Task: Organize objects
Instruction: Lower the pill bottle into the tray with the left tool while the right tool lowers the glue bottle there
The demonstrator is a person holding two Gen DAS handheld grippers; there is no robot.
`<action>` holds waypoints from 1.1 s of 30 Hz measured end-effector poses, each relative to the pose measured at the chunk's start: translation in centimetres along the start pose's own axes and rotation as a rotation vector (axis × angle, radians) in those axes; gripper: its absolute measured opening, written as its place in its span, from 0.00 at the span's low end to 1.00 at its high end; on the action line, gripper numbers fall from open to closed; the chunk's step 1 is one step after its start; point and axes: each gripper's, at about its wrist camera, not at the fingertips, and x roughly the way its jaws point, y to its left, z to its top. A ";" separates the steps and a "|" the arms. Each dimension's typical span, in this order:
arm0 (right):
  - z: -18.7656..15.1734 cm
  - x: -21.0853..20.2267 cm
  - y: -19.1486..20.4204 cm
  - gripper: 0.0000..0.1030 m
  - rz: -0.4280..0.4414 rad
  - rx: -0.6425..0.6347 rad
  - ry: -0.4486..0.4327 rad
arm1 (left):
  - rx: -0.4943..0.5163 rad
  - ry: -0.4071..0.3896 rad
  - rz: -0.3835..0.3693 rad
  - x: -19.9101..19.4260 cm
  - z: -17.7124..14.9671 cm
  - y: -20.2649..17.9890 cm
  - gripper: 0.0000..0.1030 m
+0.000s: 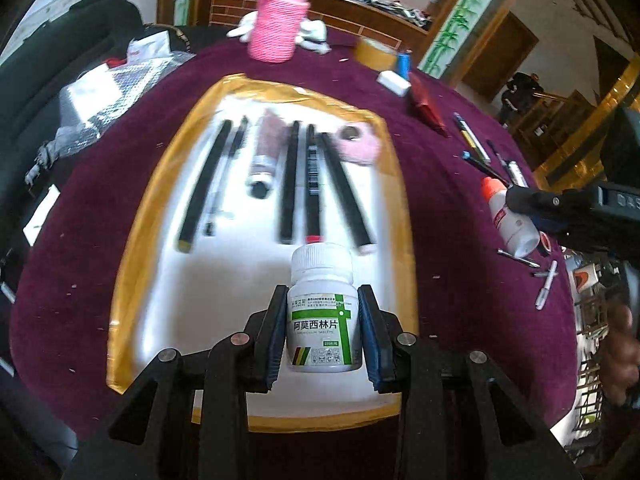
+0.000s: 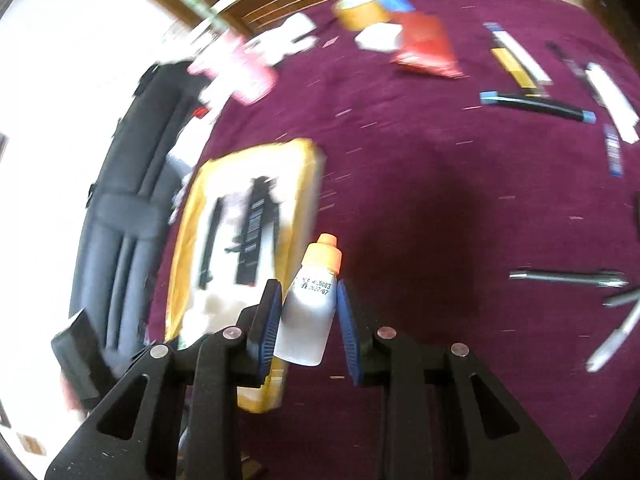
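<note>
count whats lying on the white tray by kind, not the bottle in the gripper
On the white tray, left wrist view:
long black sticks: 4
thin dark pen: 1
tube with a black cap: 1
pink fuzzy roll: 1
Total: 7

Black angular linkage arms with silver round pivot pins; blue ribbed pads (image 1: pixel 370 336) lining both fingers. Same build, perhaps identical, on blurred right gripper (image 2: pixel 306 316).
</note>
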 end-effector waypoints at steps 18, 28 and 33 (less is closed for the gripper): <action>-2.1 12.1 8.8 0.26 0.015 -0.105 0.185 | 0.052 0.049 0.050 3.6 2.9 5.7 0.28; -1.5 13.4 8.8 0.26 0.014 -0.077 0.197 | -0.015 0.046 0.002 1.4 3.7 6.9 0.46; -1.5 13.8 9.3 0.26 -0.013 -0.095 0.199 | -0.123 -0.022 -0.045 -2.2 3.7 9.2 0.47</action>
